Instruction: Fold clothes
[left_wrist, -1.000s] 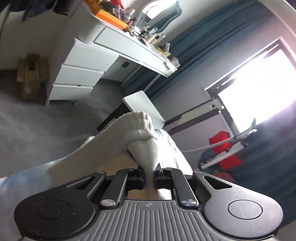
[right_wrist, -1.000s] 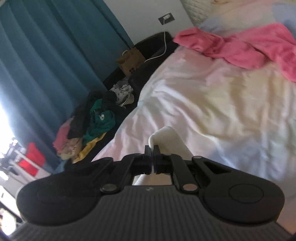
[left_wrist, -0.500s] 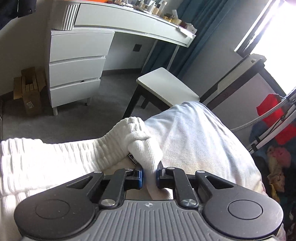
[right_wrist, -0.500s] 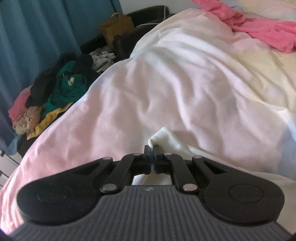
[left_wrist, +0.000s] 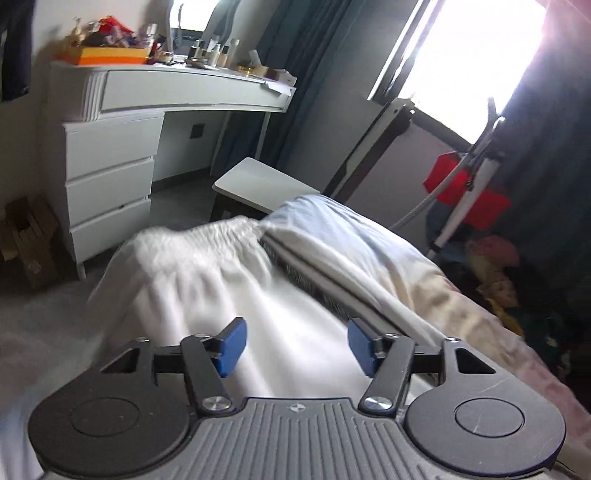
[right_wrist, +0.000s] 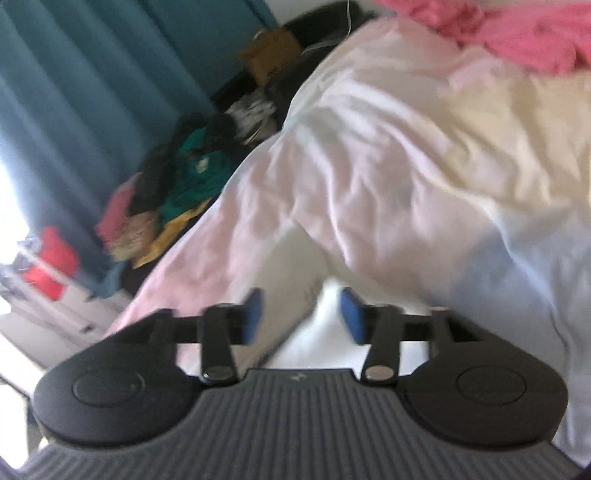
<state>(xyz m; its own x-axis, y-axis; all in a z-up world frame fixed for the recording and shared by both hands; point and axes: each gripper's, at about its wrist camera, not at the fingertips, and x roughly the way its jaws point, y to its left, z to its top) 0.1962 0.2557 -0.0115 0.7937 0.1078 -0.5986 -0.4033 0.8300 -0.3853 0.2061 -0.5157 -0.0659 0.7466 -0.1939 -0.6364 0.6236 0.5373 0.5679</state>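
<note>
A white garment (left_wrist: 221, 280) with a gathered elastic waistband lies spread over the bed's near corner in the left wrist view. My left gripper (left_wrist: 293, 345) is open just above it, blue pads (left_wrist: 231, 345) apart, holding nothing. In the right wrist view a white piece of the garment (right_wrist: 314, 332) lies on the bed between the fingers. My right gripper (right_wrist: 299, 314) is open over it. That view is blurred.
The bed (right_wrist: 424, 166) has a white duvet with pink clothes (right_wrist: 517, 33) at its far end. A clothes pile (right_wrist: 177, 192) lies beside the bed by the teal curtain. A white dresser (left_wrist: 110, 177), a white stool (left_wrist: 258, 184) and a red box (left_wrist: 469, 188) stand nearby.
Both grippers have opened and let go of the white garment. It now lies spread on the bed. Both cameras have swung and pulled back a little.
</note>
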